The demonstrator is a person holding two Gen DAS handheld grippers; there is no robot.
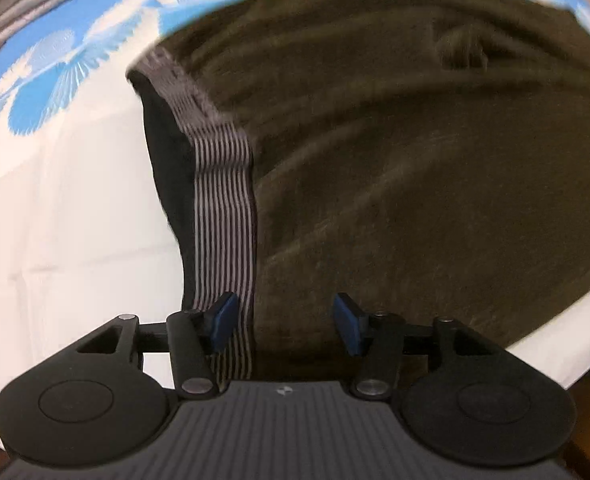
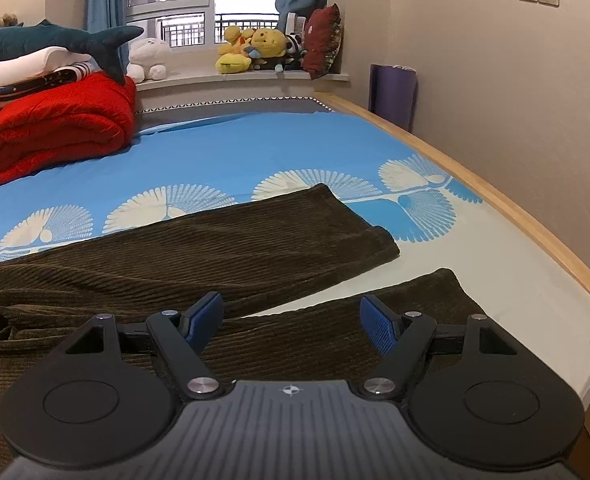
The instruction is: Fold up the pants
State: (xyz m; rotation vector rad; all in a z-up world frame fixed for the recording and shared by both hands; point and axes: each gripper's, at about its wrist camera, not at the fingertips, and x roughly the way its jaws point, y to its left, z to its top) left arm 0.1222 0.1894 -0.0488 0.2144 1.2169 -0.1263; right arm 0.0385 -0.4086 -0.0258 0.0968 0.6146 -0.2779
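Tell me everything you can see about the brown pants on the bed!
The pants are dark olive-brown, with a ribbed look like corduroy. They lie spread out flat on the bed sheet, unfolded, with both legs stretched apart and a strip of white sheet showing between them. The waistband is striped grey elastic, with a dark lining showing beside it. The left gripper hovers open at the waistband and the right gripper hovers open over the nearer leg; neither one pinches the fabric.
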